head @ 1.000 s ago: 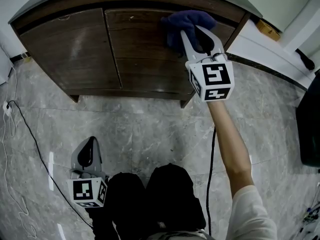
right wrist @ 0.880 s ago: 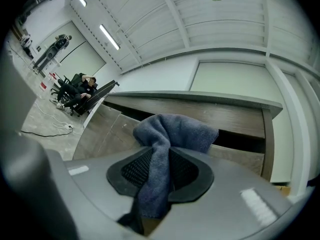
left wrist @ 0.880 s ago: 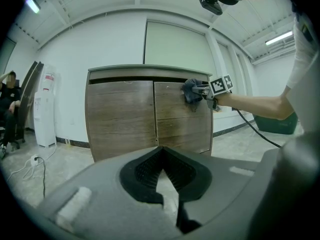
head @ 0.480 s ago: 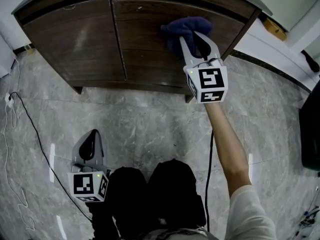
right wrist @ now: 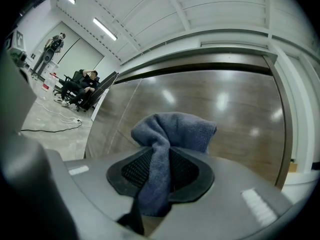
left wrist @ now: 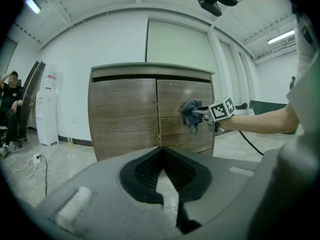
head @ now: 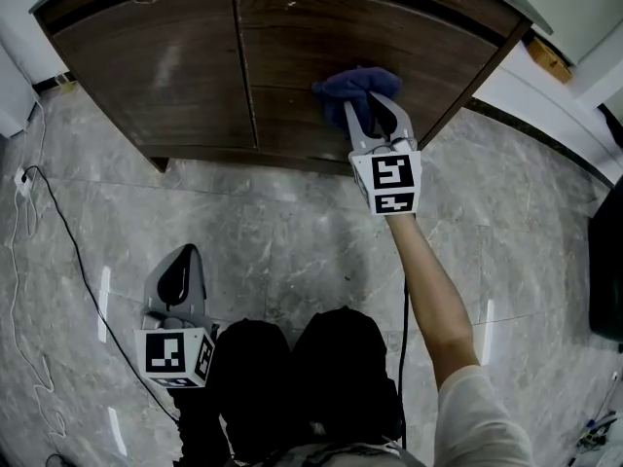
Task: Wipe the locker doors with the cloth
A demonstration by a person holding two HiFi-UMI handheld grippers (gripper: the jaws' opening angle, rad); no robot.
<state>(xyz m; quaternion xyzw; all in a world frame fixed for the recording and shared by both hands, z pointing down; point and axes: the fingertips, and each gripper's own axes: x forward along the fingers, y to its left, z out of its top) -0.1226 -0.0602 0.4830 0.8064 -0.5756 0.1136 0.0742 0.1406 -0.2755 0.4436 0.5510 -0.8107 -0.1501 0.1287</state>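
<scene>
Open grey floor (head: 292,232) before the locker doors (head: 165,66), a thin cable (head: 68,256) at its left edge

Two locker doors stand beyond the fingers: left door (head: 156,66), right door (head: 389,37). One cloth (head: 358,84) sits between the right gripper (head: 372,115) fingers. Two grippers, counting the left gripper (head: 185,259). One water dispenser (left wrist: 48,109).

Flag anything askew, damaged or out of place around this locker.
Nothing serious. The left door and right door sit shut and level; the cloth is clamped in the right gripper against the right door. Only a loose cable trails across the floor at the left.
</scene>
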